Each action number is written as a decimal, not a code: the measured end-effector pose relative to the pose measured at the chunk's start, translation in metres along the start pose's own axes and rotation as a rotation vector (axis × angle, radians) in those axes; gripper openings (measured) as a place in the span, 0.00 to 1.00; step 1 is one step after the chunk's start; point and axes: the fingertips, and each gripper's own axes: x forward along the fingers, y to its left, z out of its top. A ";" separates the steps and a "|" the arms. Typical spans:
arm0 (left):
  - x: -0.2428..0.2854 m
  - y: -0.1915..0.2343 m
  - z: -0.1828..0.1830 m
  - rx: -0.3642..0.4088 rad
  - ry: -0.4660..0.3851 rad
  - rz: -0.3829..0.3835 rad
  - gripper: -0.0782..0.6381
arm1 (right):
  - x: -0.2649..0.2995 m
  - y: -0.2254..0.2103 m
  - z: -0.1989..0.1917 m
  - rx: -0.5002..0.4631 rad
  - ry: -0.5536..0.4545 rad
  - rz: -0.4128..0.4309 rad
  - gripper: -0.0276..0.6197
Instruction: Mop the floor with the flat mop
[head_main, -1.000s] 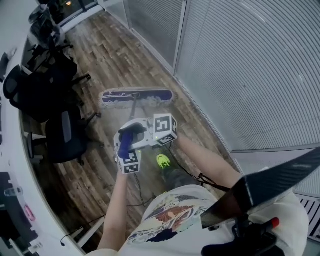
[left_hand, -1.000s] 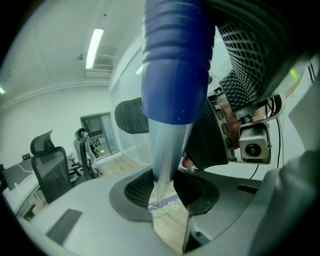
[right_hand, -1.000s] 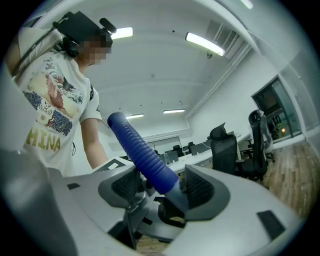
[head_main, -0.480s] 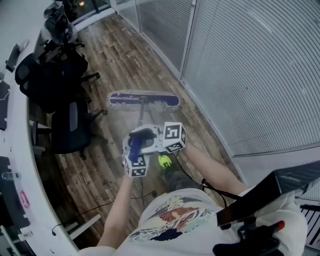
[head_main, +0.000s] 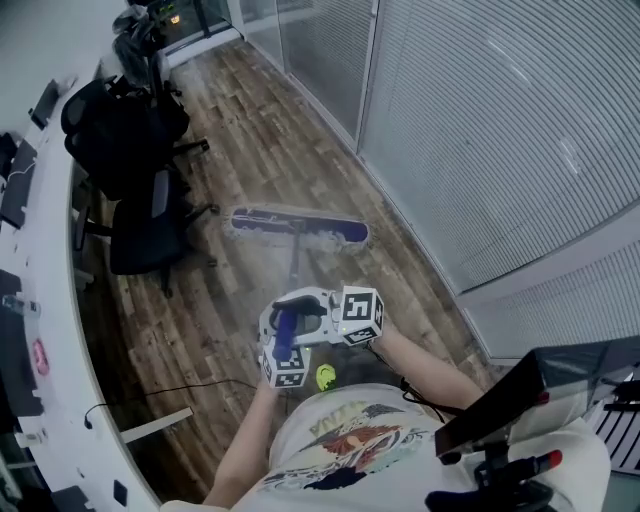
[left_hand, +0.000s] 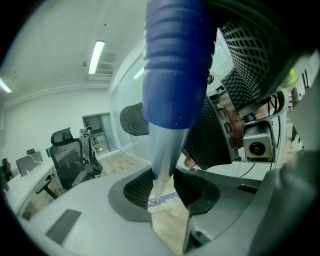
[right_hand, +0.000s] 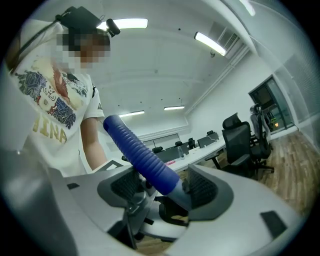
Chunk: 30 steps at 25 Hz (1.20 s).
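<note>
Gripping the flat mop (head_main: 297, 243) high up — left gripper (left_hand: 163, 186) clamped on the stiff, light-looking pole (left_hand: 163, 150), right gripper (right_hand: 161, 192) on its ribbed blue grip (right_hand: 142, 157) — mop head (head_main: 300, 226) flat on the wooden floor (head_main: 250, 140) ahead.

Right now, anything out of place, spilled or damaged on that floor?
Nothing spilled or damaged. The flat mop sits flat on the floor, handle clamped by left gripper and right gripper. Only oddity: a loose black cable trails across the floor beside the desk.
</note>
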 end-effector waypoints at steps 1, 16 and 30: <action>-0.019 -0.012 -0.002 -0.004 0.000 -0.005 0.25 | 0.001 0.022 -0.004 0.006 -0.002 -0.002 0.46; -0.191 -0.207 -0.014 0.002 -0.005 -0.041 0.25 | -0.073 0.264 -0.058 0.015 -0.025 -0.054 0.47; -0.268 -0.311 -0.040 0.087 -0.015 -0.084 0.25 | -0.109 0.379 -0.108 -0.016 -0.052 -0.102 0.46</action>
